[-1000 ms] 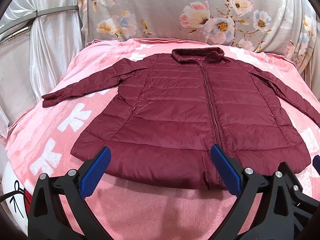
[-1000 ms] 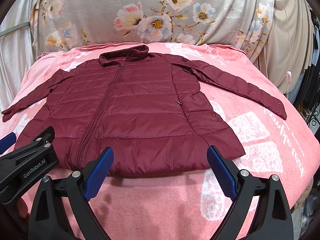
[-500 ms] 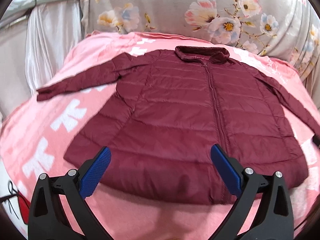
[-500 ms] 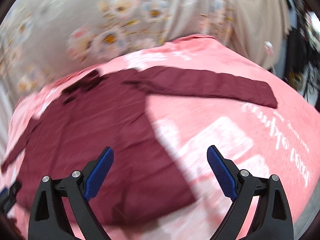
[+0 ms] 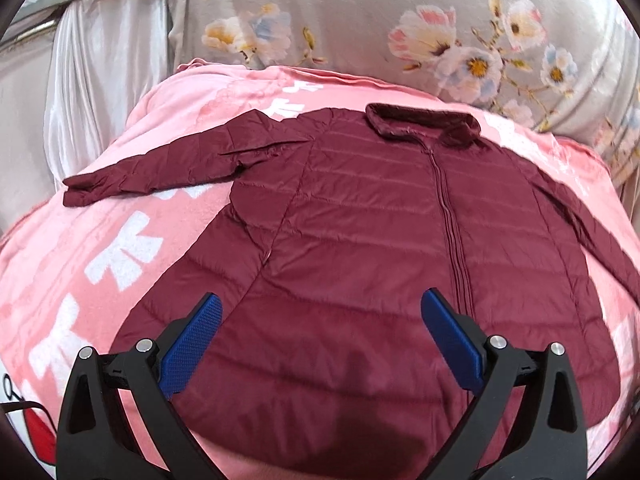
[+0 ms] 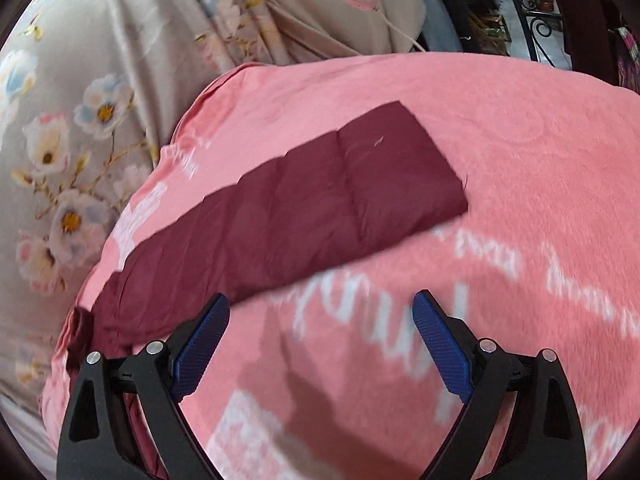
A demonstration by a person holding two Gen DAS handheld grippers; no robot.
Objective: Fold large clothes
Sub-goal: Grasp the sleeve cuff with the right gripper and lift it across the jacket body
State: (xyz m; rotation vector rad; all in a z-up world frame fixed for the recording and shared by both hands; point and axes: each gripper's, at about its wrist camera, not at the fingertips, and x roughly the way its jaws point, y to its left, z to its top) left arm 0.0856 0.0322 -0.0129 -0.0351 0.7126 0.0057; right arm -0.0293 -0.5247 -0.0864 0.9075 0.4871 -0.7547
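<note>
Left tongs (image 5: 320, 332) spread wide, holding nothing, over the lower body of the maroon puffer jacket (image 5: 380, 248). Jacket lies flat on the pink blanket (image 5: 120, 208), zipped front up, long axis hem to collar (image 5: 424, 124), collar toward the floral cover (image 5: 360, 20); sleeve (image 5: 160, 164) stretched left, bare blanket beyond it. Right tongs (image 6: 322, 328) also wide, empty — above open pink blanket just beside the other sleeve (image 6: 320, 200), cuff pointing right, free room past it. White lettering on blanket, blurred — probably script, unreadable.

surface: pink blanket (image 5: 120, 248) | on it: maroon jacket (image 5: 372, 240) flat, sleeves spread
</note>
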